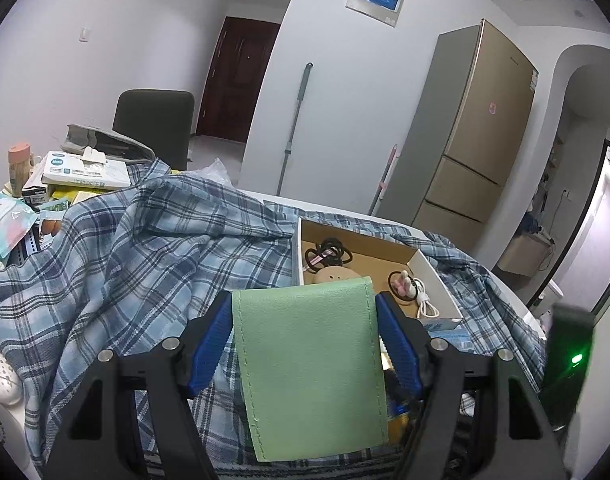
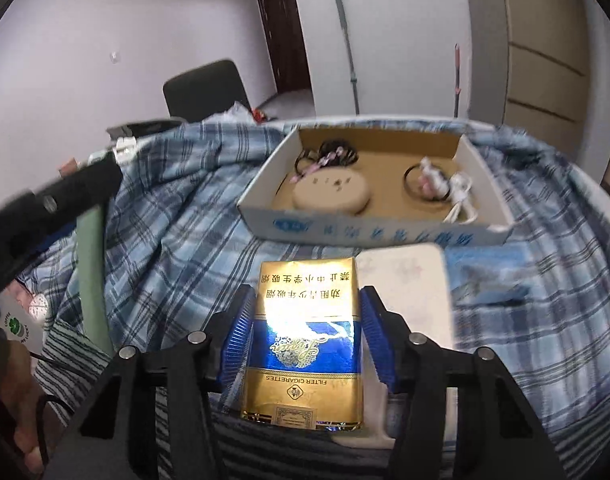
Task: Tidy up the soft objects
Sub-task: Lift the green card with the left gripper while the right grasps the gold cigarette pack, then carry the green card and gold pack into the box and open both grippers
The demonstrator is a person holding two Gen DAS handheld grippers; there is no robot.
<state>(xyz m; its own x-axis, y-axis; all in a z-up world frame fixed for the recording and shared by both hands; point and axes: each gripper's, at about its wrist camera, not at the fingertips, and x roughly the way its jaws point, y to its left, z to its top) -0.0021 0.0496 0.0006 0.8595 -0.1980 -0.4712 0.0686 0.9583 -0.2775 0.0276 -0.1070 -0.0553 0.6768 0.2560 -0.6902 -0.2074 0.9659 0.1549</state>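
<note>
Right gripper [image 2: 303, 344] is pinching a soft cigarette pack [image 2: 303, 344]: gold and blue, foil wrapper. Both blue fingers [image 2: 237, 340] press on its long side edges. The pack's long axis runs straight out along the fingers, top end pointing away from me.

Key relation: the cardboard box [image 2: 369, 229] lies dead ahead of the pack and a bit beyond it, open side up, its near wall facing the fingers. So I judge the next move is a plain push forward and over that wall, then release. The free spot looks like the box's middle front, between the round beige pad [image 2: 331, 194] on its left and the hair tie with white cable [image 2: 433, 186] on its right. A second bundle of black hair ties [image 2: 329, 154] sits at the back left.

Left gripper [image 1: 305, 352] pinches a flat mint-green leather-like pouch [image 1: 309, 364], fingers [image 1: 211, 344] on its two side edges, long axis also along the fingers. The box [image 1: 437, 280] sits ahead and to its right, so the right hand is the nearer one and squarer to it.

View differences:
- Right wrist shows the whole box floor and its printed near wall, plus a white flat item [image 2: 405, 280] and a blue packet [image 2: 485, 276] just in front of the box. Also the left gripper from the side at far left, blurred.
- Left wrist has the pouch blocking the box's near corner. It does show the checked cloth [image 1: 145, 248] bunched over the desk and clutter at the far left.

Risk as I see it: the pack crushes easily.
</note>
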